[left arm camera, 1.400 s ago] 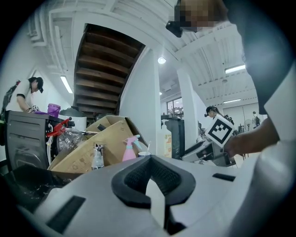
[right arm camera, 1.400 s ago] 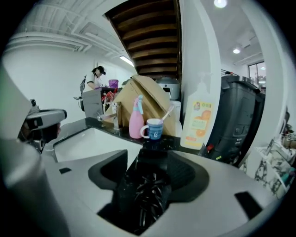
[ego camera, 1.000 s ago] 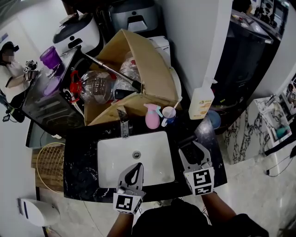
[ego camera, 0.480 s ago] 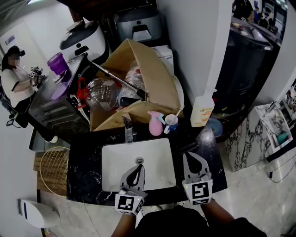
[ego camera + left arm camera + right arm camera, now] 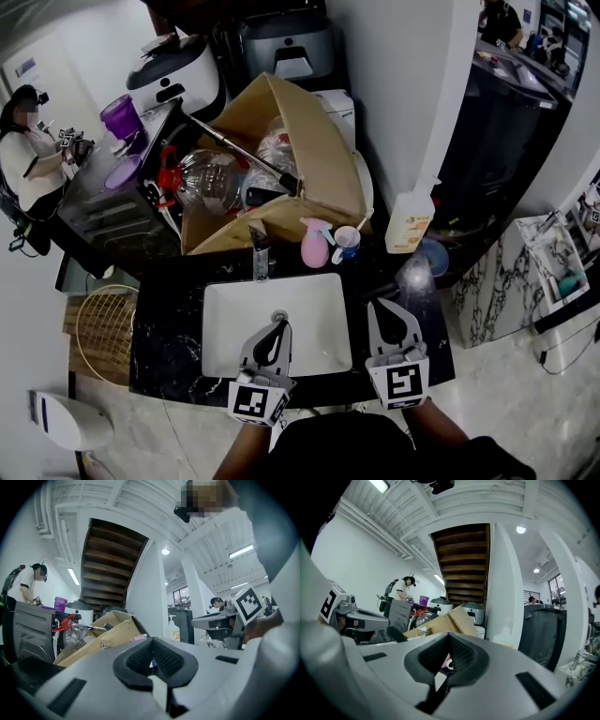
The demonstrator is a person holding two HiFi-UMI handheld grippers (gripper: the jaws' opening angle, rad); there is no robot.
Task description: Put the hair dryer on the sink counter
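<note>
Left gripper (image 5: 277, 328) and right gripper (image 5: 383, 309) are both clamped together, empty. Hair dryer (image 5: 413, 275) sits on the sink counter (image 5: 167, 323) just ahead of the right one

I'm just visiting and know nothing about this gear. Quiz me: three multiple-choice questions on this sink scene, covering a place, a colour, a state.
1. Where is the pink spray bottle relative to the basin? A inside it; B behind it on the counter, beside the cup; C on the floor.
2. What colour is the basin? A white; B green; C red.
3. How are the right gripper's jaws? A shut, empty; B wide apart; C gripping the cup.
Answers: B, it stands beside the cup; A, white against the dark counter; A, jaws meet, nothing between.
</note>
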